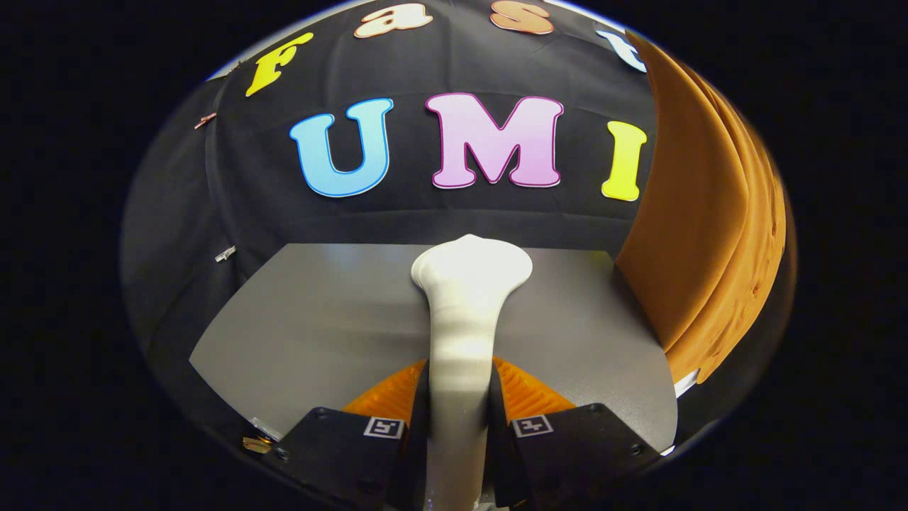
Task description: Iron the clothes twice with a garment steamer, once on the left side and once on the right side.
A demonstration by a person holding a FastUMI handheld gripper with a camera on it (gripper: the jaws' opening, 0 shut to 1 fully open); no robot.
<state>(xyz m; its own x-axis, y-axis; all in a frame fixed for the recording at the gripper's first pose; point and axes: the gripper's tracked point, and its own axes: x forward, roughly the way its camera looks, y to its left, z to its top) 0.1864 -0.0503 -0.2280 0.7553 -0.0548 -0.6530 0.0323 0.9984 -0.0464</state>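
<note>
Gripper [460, 397] clamped on steamer [464, 312]: both fingers press the white handle from either side, handle running straight out at 12 o'clock between them. Steamer head flares wide at the far end, over the grey table [319, 319]. Head faces away, nozzle side not visible.

Garment [702, 234] hangs at 2 o'clock from the fingers, well apart from the steamer head, not touching. Orange-brown cloth, draped in long vertical folds, matte, soft-looking, bottom hem near table edge.

Step in hand, by judgement: carrying steamer toward garment, no pass started yet. To do it well, swing the head right to 2 o'clock, turn the flat face square to the cloth, start high and draw down in one smooth stroke on one side, then repeat on the other side. Keep the grip firm; the handle is smooth, glossy, rounded plastic and could twist in the fingers if the head drags on folds. Light contact only, cloth hangs free and will swing away if pushed.

Table: flat, matte grey, smooth sheet. Booth wall [177, 213] behind: black fabric, slightly wrinkled, pinned with small clips.
</note>
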